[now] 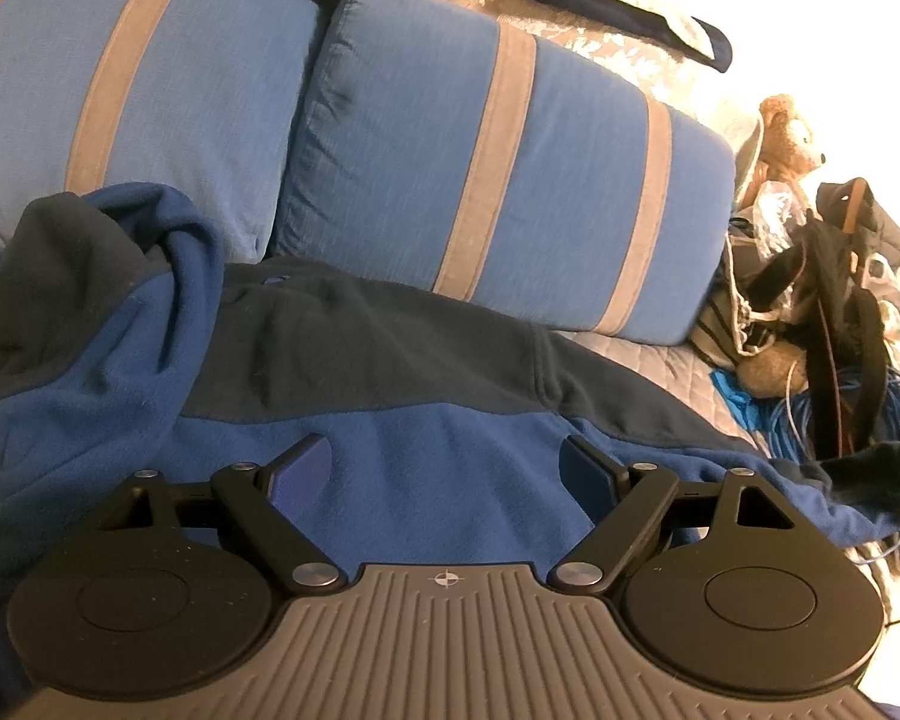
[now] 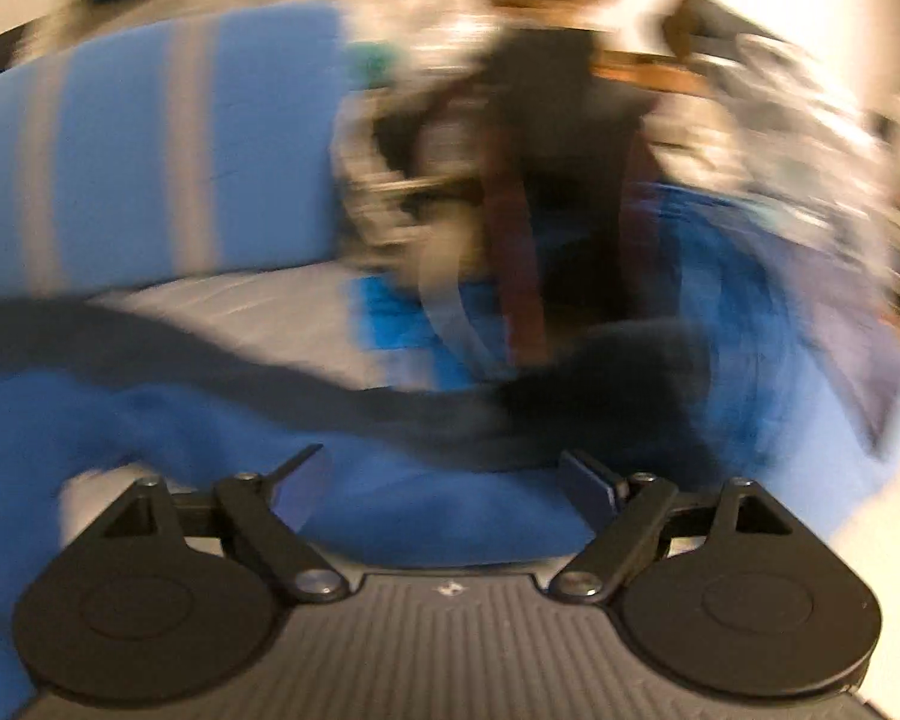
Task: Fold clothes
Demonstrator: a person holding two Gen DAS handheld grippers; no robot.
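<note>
The left gripper (image 1: 444, 468) hangs released over a blue and navy fleece jacket (image 1: 354, 372), its jaws wide with only the blue body panel beneath them. Ahead of it stand two blue striped cushions (image 1: 498, 180); to its right sit a teddy bear (image 1: 789, 132) and blue cables (image 1: 810, 414). The right gripper (image 2: 444, 480), in a motion-blurred view, is also spread, gripping nothing, the jacket's dark-cuffed sleeve (image 2: 570, 402) lying just ahead.
</note>
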